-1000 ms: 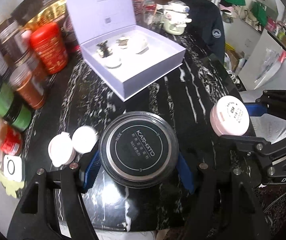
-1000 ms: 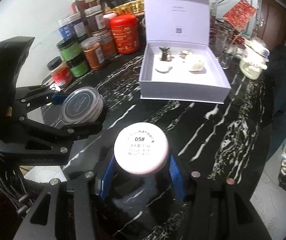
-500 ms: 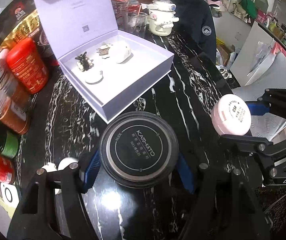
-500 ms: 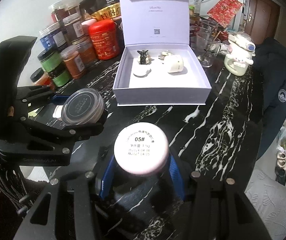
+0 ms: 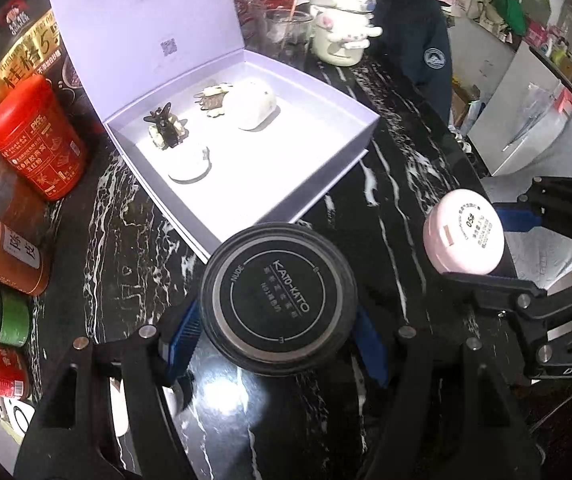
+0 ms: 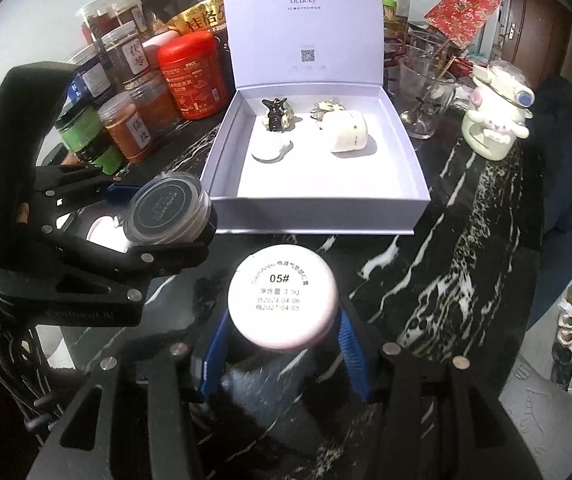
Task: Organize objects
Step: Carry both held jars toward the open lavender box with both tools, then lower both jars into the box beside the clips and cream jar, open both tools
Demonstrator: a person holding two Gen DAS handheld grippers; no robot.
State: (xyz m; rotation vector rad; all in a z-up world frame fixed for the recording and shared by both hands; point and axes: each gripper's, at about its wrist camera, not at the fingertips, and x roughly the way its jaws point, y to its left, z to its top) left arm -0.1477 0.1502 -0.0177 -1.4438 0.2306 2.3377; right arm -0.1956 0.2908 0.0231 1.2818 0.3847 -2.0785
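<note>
My left gripper (image 5: 278, 340) is shut on a round black powder jar (image 5: 280, 300) with a clear rim, held above the black marble table (image 5: 405, 200). That jar (image 6: 168, 214) also shows at the left of the right wrist view. My right gripper (image 6: 282, 344) is shut on a small pink-white compact (image 6: 282, 296) marked 05#, its blue pads at both sides. The compact (image 5: 463, 232) appears at the right of the left wrist view. Just beyond both stands an open lilac gift box (image 6: 317, 216) holding small figurines (image 6: 276, 116) and white cases (image 6: 347, 132).
Spice jars (image 6: 126, 132), a red tin (image 6: 192, 76) and a food bag line the table's left back. Glass cups (image 6: 425, 92) and a white cartoon figure jar (image 6: 493, 120) stand right of the box. A dark jacket (image 6: 565, 184) hangs at the table's right edge.
Both grippers have carried their items forward toward the lilac box, which now looks larger and nearer. The white round caps on the table at the left have slid under the left gripper.
</note>
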